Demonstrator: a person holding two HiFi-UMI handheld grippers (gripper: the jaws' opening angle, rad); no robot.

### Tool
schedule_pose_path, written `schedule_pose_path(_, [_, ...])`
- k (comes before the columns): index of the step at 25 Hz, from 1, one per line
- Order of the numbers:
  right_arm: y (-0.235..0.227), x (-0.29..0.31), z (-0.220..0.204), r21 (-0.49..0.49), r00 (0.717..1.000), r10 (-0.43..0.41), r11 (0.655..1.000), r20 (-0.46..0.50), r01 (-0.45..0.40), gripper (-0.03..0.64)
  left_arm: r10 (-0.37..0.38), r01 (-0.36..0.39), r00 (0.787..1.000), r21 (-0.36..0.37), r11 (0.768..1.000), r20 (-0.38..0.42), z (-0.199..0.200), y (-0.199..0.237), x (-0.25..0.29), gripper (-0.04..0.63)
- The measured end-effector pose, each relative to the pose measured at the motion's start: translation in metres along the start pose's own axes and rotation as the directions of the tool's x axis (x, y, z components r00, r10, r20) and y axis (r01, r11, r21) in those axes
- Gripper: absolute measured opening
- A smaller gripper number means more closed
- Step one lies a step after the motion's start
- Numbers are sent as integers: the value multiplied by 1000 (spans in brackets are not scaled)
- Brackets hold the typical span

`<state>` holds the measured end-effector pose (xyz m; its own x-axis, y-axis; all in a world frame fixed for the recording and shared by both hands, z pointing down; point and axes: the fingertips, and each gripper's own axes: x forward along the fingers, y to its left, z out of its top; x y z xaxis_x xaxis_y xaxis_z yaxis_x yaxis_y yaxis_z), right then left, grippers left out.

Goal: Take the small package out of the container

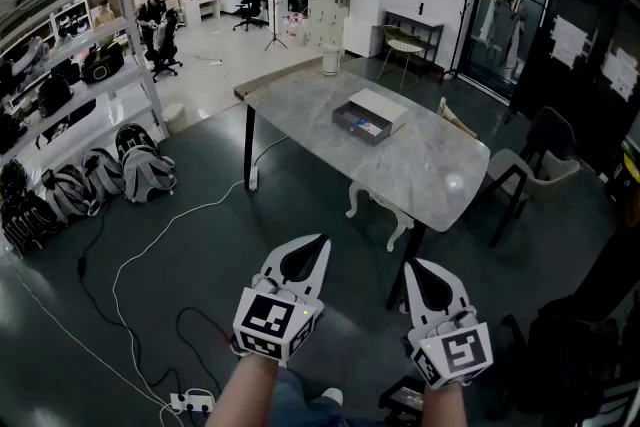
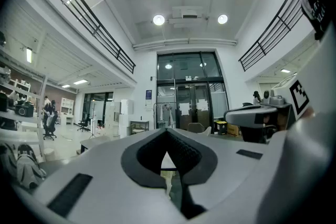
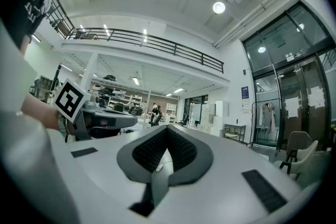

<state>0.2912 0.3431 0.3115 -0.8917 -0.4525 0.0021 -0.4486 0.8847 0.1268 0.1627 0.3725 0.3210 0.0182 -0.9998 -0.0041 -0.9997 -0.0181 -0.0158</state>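
A grey marbled tabletop [image 1: 420, 160] is seen across the room, and a shallow grey container [image 1: 350, 122] is set near its middle, open at the top. A white lid or tray [image 1: 380, 103] is seen lying against the container's far side. Inside the container, toward its near right corner, the small package [image 1: 369, 127] is seen lying flat; it is pale with a blue patch, and its print is too small to be read. Well short of the container, above the dark floor, the left hand-held gripper [image 1: 322, 241] is held with its jaws closed together and nothing between them. Beside it, the right hand-held gripper [image 1: 410, 265] is likewise closed and empty.
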Motion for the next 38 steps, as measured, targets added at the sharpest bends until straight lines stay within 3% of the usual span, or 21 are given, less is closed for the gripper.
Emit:
schedule_pose_path(6, [-23,-11,-6,24,1000,-27,999,10,26,25,27,-27,1000,1,1000,-2,-3,-15,2,11])
schedule_pose_path(13, [-22,3,-2,49,998,36,998,44,-38,26,48,-48,999,4,999,4,3,-4,7,11])
schedule_pose_path(18, [-32,24,-4,18,999,39,999,38,-40,26,34,-34,999,2,999,8,1,11,29,11])
schedule_pose_path(29, [-77,140,-9,-15,1000,-6,1000,-1,6,25,31,-31,999,-34,999,21,-2,110,117,11])
schedule_pose_path(38, [-106,238,-14,-12,999,-40,999,-33,40,25,-78,78,997,-65,995,10,-4,177,195,11])
